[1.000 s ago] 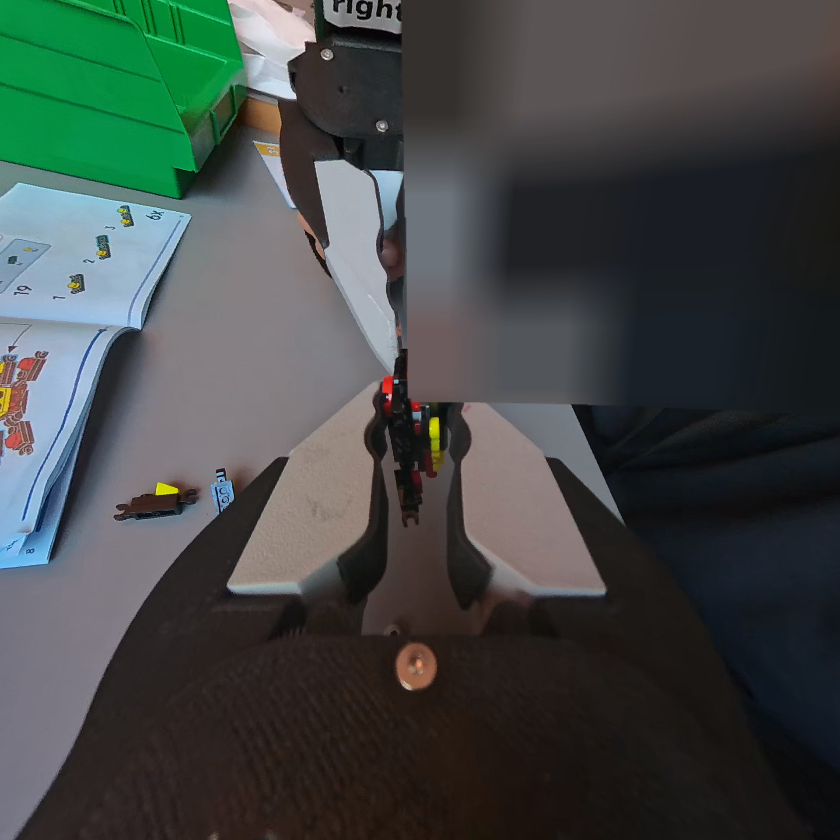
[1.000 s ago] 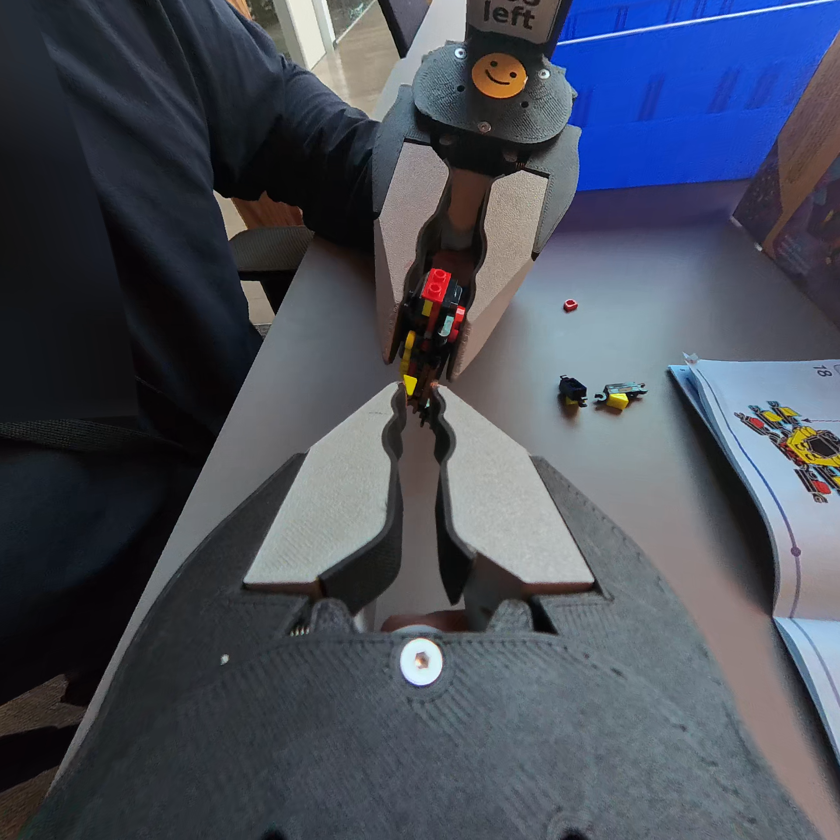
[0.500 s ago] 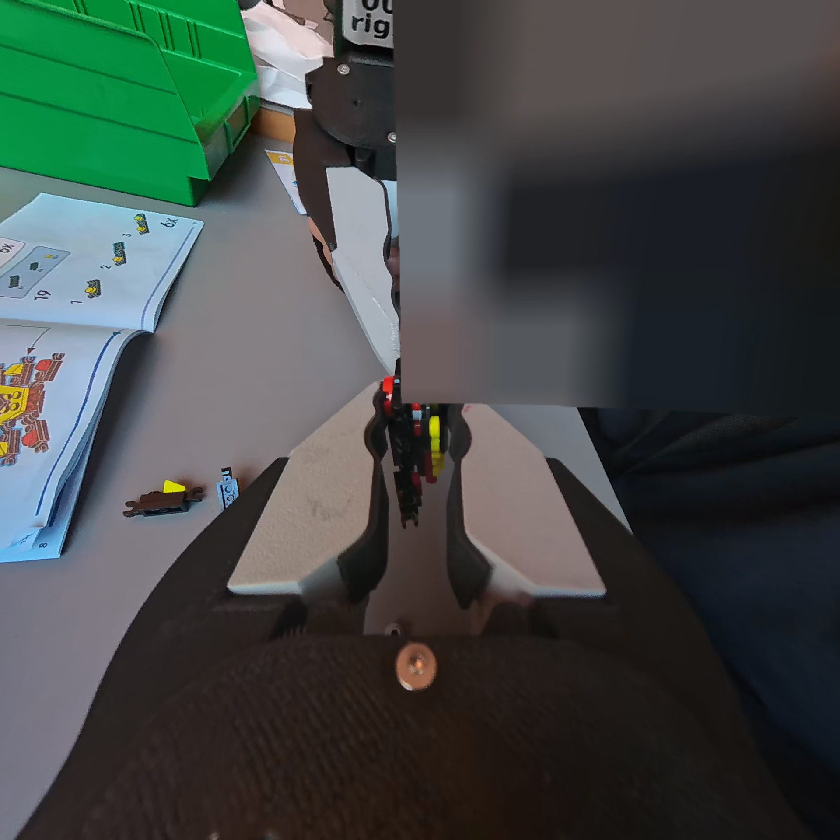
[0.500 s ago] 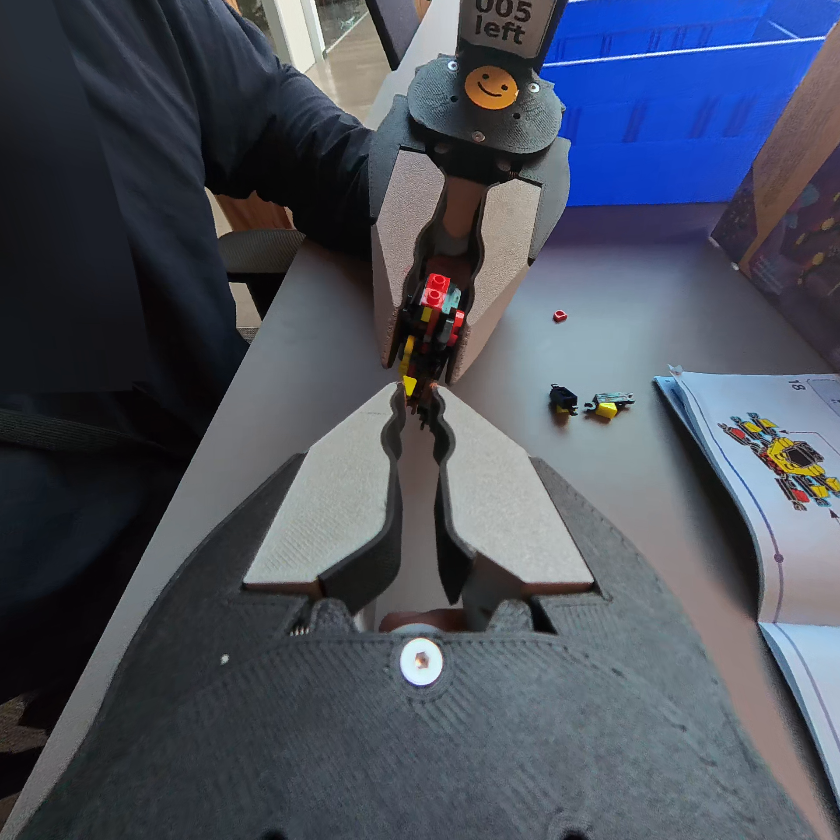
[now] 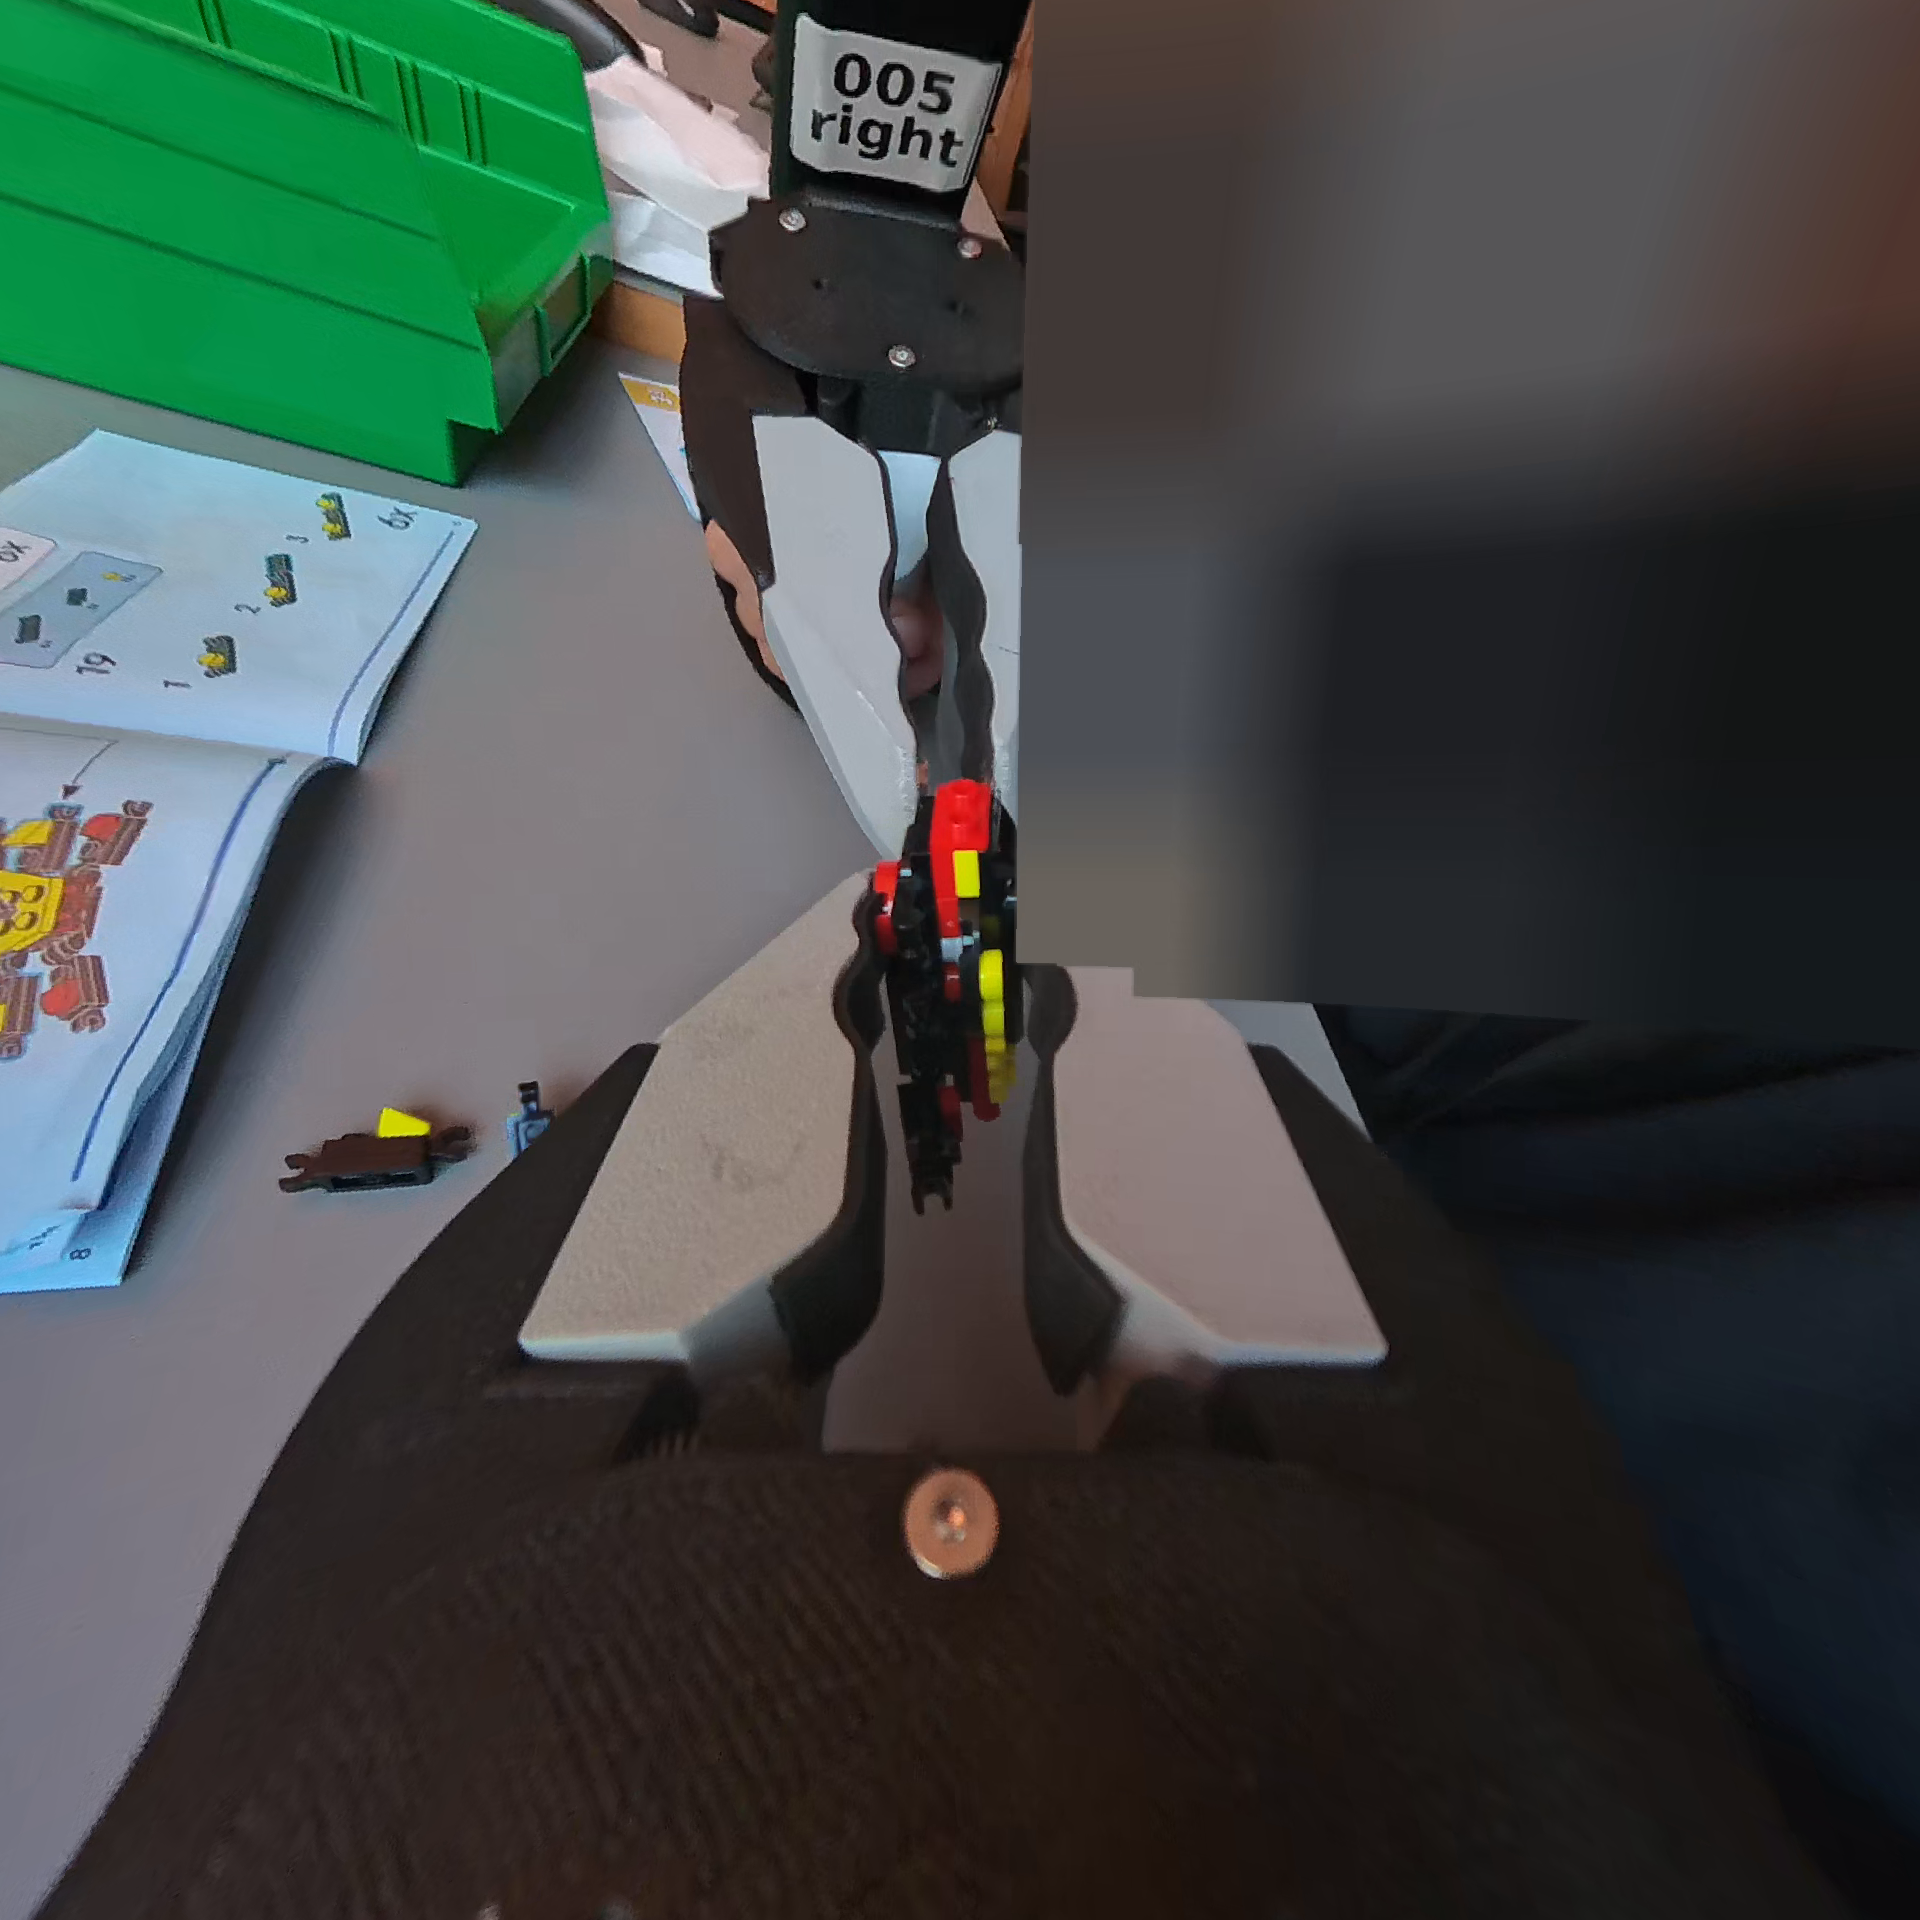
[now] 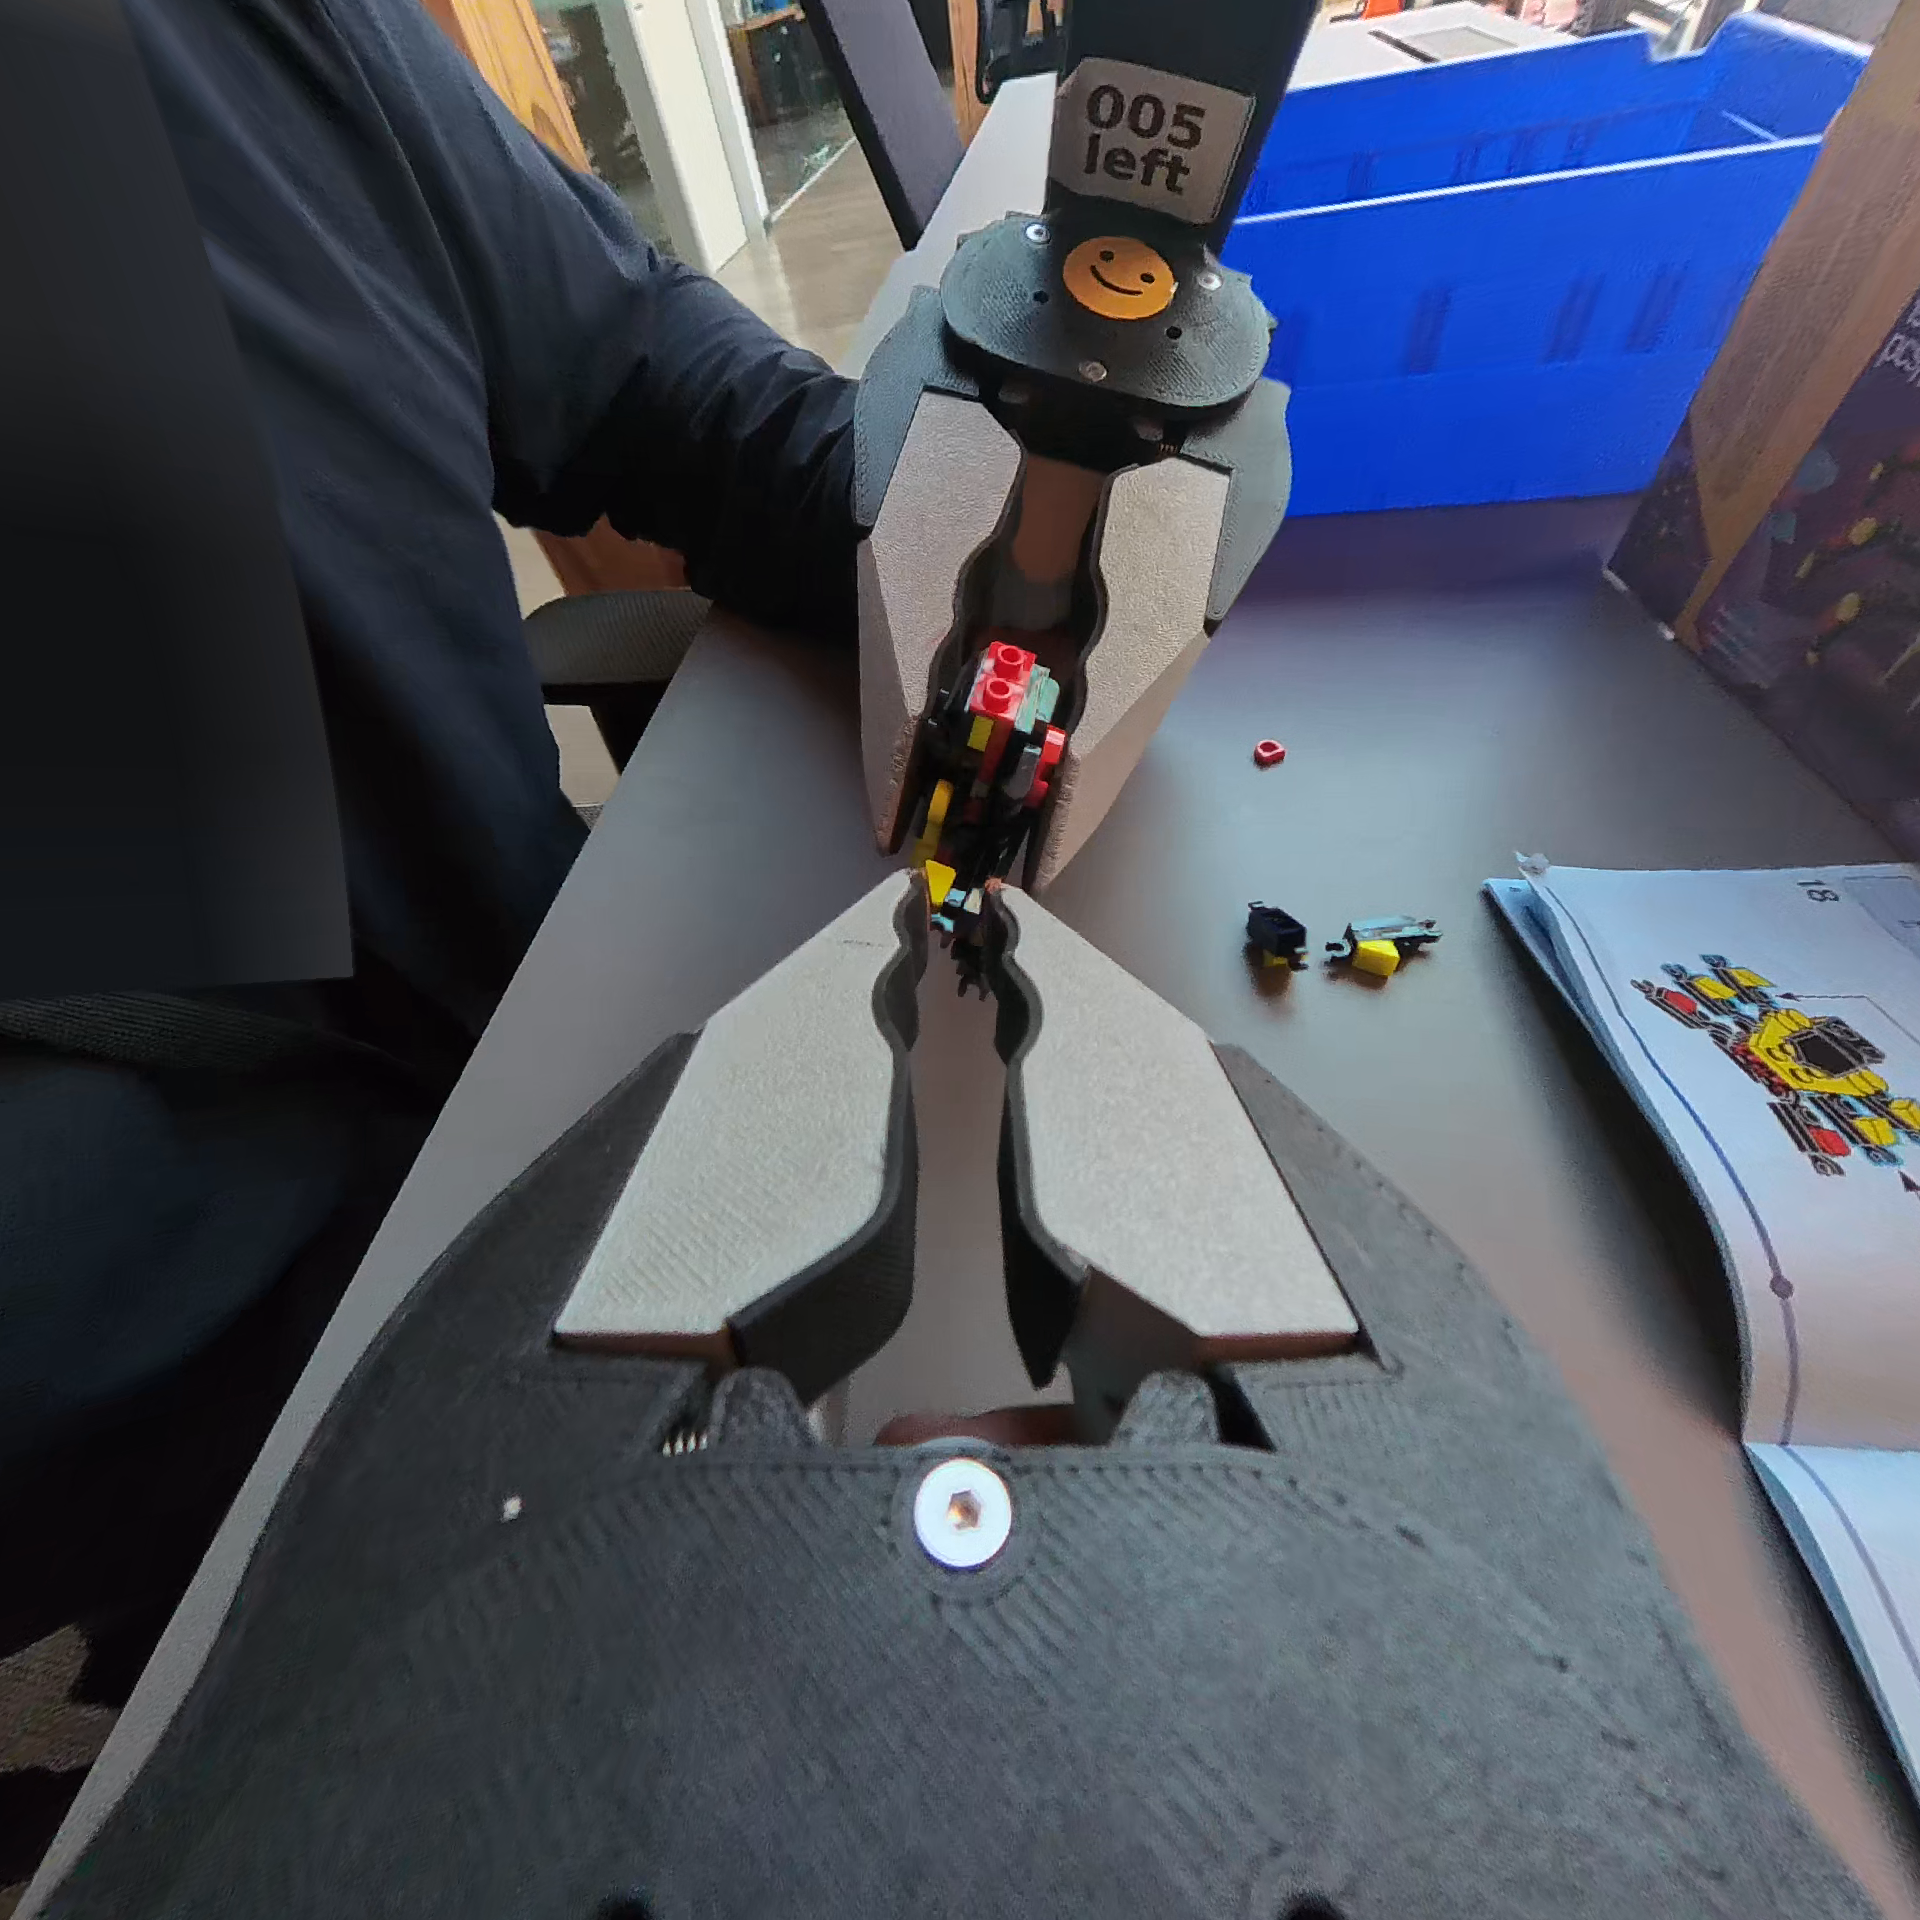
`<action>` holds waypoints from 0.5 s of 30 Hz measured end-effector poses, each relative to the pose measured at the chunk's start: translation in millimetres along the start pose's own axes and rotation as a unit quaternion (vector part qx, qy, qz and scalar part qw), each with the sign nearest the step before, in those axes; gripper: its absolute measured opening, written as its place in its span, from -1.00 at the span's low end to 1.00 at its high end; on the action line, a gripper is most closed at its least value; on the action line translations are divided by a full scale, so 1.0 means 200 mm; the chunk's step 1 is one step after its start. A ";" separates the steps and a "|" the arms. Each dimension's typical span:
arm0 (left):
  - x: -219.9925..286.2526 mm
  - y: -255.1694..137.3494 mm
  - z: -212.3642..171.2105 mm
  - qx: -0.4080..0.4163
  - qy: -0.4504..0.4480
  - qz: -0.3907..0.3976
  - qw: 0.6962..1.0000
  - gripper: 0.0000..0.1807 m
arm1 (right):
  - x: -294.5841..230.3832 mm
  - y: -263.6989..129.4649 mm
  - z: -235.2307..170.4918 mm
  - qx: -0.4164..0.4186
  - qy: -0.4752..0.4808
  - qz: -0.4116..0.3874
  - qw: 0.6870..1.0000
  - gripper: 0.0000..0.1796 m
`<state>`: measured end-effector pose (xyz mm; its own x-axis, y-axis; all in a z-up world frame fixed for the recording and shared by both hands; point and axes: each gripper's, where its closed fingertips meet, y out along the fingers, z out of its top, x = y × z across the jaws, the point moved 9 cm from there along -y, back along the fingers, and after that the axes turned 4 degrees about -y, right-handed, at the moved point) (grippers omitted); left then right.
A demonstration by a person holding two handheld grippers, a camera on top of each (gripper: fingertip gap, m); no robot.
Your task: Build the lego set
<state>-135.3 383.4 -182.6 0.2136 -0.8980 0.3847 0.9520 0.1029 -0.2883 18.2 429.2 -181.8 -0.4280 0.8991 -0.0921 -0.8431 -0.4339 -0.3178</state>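
I judge the build partway done: a red, black and yellow lego assembly [image 5: 940,997] is already clipped together and held in the air above the tabletop [image 6: 1455,665], while loose pieces [image 6: 1340,940] and a small red stud [image 6: 1268,752] lie unused beside the open instruction booklet [image 6: 1766,1091]. My left tongs [image 5: 951,1023] are narrowly parted and clamp the assembly. My right tongs [image 6: 961,914] are nearly closed, pinching a small part at the assembly's lower end
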 end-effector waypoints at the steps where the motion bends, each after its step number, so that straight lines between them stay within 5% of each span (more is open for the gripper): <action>1: -0.02 0.01 0.00 -0.004 -0.017 -0.003 1.000 -0.75 | 0.02 0.00 -0.01 -0.004 0.015 0.007 1.000 -0.92; 15: -0.12 -0.01 0.00 0.013 -0.142 -0.033 0.989 -0.64 | 0.13 -0.03 -0.07 0.004 0.208 0.057 0.977 -0.92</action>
<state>-141.7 405.6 -191.6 0.2003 -0.7475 0.6334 0.9703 0.0619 -0.2337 15.9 456.5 -196.5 -0.3512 0.7905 -0.5018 -0.8015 -0.5309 -0.2753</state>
